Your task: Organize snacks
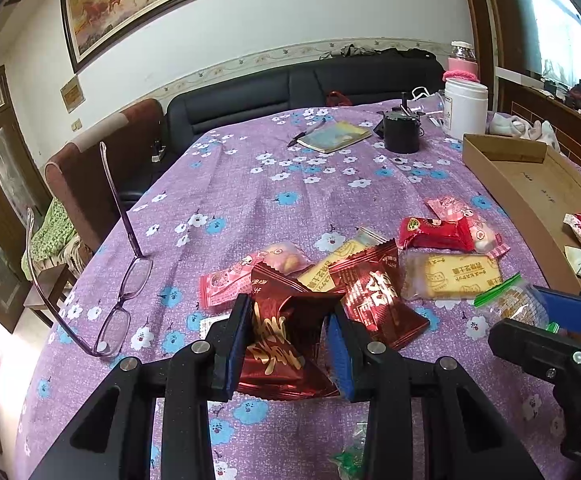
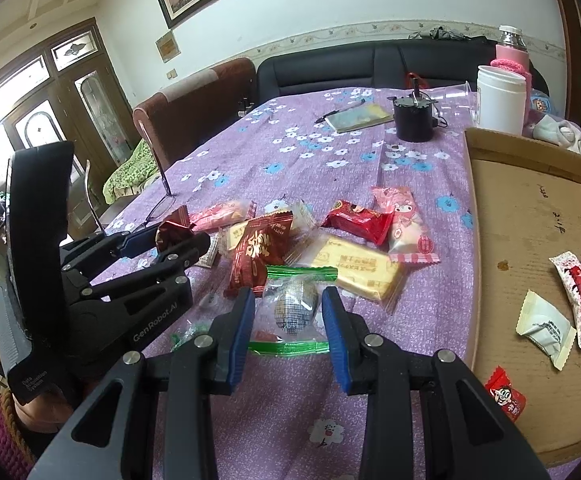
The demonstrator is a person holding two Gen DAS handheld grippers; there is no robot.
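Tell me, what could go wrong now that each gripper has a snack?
1. The left gripper squeezes a slick dark red foil packet that is already crumpled; it might slip out or its contents get crushed.
2. The right gripper pinches a clear green-edged wrapper; the thin film could slide free on the way to the cardboard box.
3. The eyeglasses lie close by.

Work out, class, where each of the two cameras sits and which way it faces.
Left wrist: on the left gripper, looking along its fingers, which pinch a dark red snack packet; the right gripper shows at right.
Right wrist: on the right gripper, clamping a green-edged clear packet; the left gripper and a sleeve show at left.
Shared: purple tablecloth, snack pile, cardboard tray, white jar.
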